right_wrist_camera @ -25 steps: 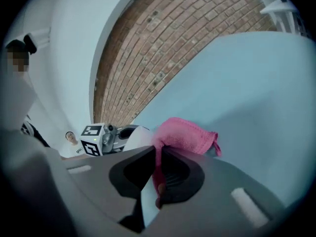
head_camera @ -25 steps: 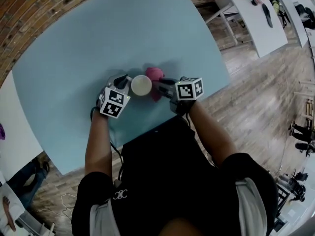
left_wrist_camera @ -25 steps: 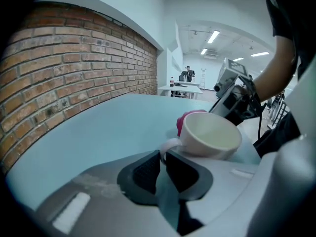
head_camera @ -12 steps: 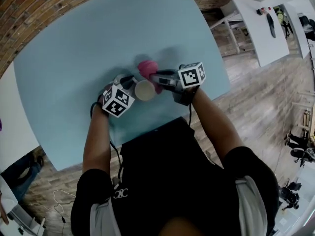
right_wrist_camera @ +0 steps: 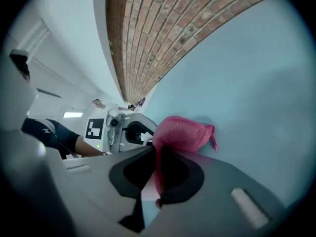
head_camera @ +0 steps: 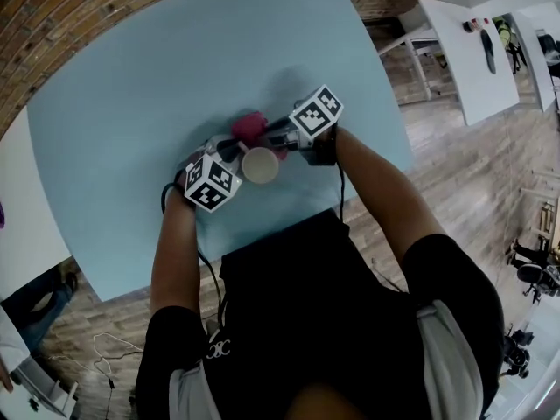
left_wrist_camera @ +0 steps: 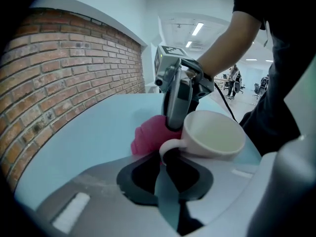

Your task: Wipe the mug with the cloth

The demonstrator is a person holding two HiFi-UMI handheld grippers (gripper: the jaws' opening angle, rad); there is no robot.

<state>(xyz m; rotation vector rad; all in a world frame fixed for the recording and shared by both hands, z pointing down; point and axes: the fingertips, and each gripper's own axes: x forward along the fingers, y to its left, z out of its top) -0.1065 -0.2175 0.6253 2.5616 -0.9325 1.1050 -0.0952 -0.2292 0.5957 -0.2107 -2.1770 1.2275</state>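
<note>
left gripper [head_camera: 226, 154]: jaws nearly together, pinching the mug [head_camera: 260, 165] by its handle
right gripper [head_camera: 267, 136]: clamping the pink cloth [head_camera: 248, 127], angling in toward the left one
arms: both bare forearms reaching forward, converging

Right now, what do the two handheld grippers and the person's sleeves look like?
Both the left gripper and right gripper are grey plastic bodies with dark fingers, each carrying a white cube of black square markers and a thin black cable. The person wears a black short-sleeved shirt with pale shoulder panels.
</note>
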